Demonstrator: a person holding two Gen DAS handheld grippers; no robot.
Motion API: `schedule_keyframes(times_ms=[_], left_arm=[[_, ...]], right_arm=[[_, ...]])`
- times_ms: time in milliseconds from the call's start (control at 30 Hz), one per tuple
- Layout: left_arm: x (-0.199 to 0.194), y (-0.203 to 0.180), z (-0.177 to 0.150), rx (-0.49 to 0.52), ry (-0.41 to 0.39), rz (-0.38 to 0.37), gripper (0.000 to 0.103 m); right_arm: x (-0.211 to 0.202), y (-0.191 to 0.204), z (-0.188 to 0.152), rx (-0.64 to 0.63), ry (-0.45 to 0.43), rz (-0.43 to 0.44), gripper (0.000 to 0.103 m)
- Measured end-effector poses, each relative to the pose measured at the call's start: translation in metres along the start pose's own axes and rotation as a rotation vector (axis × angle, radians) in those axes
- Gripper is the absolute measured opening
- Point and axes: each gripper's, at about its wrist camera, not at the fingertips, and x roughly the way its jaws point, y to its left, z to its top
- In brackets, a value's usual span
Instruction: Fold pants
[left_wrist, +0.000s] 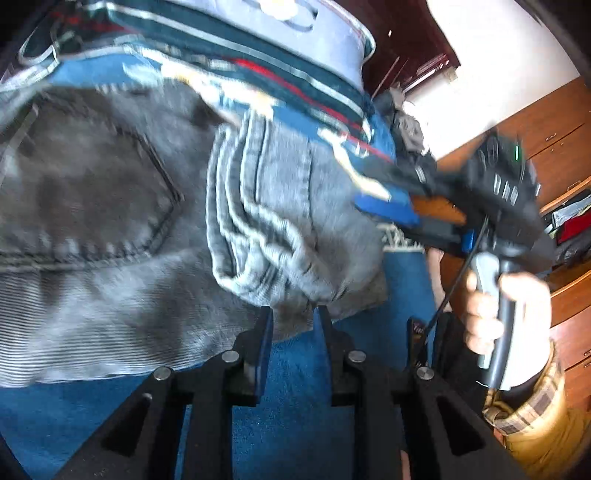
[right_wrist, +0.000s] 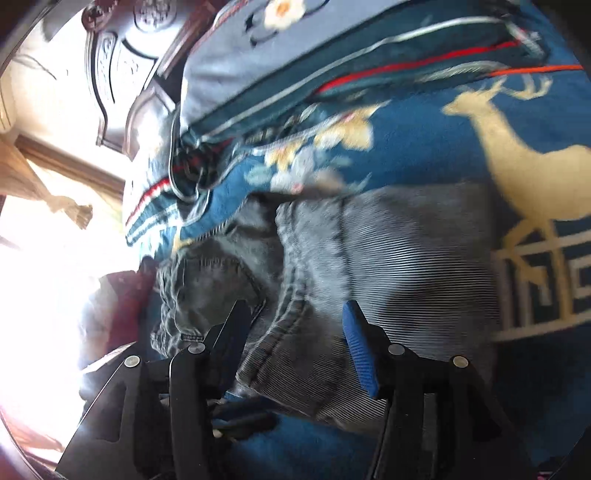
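Grey denim pants lie folded on a blue bedspread, back pocket at the left and a bunched seam fold in the middle. My left gripper is open, its tips just at the pants' near edge with nothing between them. My right gripper shows in the left wrist view, held by a hand at the pants' right edge. In the right wrist view the right gripper is open, its fingers on either side of a seam ridge of the pants.
A folded blue quilt with red and white stripes lies behind the pants. The bedspread has a tan deer pattern. A wooden dresser stands at the right; a carved headboard and a bright window are at the far left.
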Motion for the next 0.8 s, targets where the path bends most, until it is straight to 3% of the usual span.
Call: schedule_keyframes(times_ms=[100,233,267,333,367,433,467,500,633,700,767,800], left_arm=[[-0.02,0.002,0.002,-0.015,-0.054,0.003,0.025],[-0.012,0.004,0.019,-0.05,-0.048,0.002,0.025],[-0.007,0.006,0.024,-0.056,-0.039,0.003,0.027],[0.005,0.006,0.03,-0.066,-0.015,0.012,0.048],[0.011,0.001,0.03,-0.072,-0.009,0.026,0.048],[0.023,-0.004,0.03,-0.062,0.006,0.047,0.042],[0.027,-0.006,0.03,-0.045,0.008,0.085,0.032],[0.028,-0.007,0.028,-0.027,0.004,0.113,0.013],[0.004,-0.013,0.015,-0.001,-0.103,0.124,0.013],[-0.01,-0.015,0.005,0.008,-0.146,0.119,0.013],[-0.001,-0.013,-0.003,0.003,-0.111,0.14,0.013],[0.009,-0.008,-0.006,0.0,-0.07,0.169,0.013]], right_arm=[[-0.039,-0.022,-0.008,0.02,-0.086,-0.087,0.054],[-0.053,-0.048,-0.026,0.091,-0.092,-0.113,0.056],[-0.052,-0.054,-0.03,0.105,-0.087,-0.11,0.056],[-0.043,-0.065,-0.04,0.139,-0.07,-0.113,0.056],[-0.039,-0.071,-0.044,0.157,-0.061,-0.111,0.056],[-0.029,-0.082,-0.053,0.201,-0.047,-0.101,0.056],[-0.028,-0.086,-0.058,0.218,-0.043,-0.087,0.056],[-0.025,-0.09,-0.062,0.239,-0.045,-0.062,0.056],[-0.027,-0.086,-0.072,0.229,-0.054,-0.034,0.056],[-0.029,-0.081,-0.074,0.2,-0.057,-0.04,0.047],[-0.026,-0.079,-0.077,0.168,-0.053,-0.053,0.028],[-0.019,-0.079,-0.079,0.16,-0.031,-0.072,0.027]])
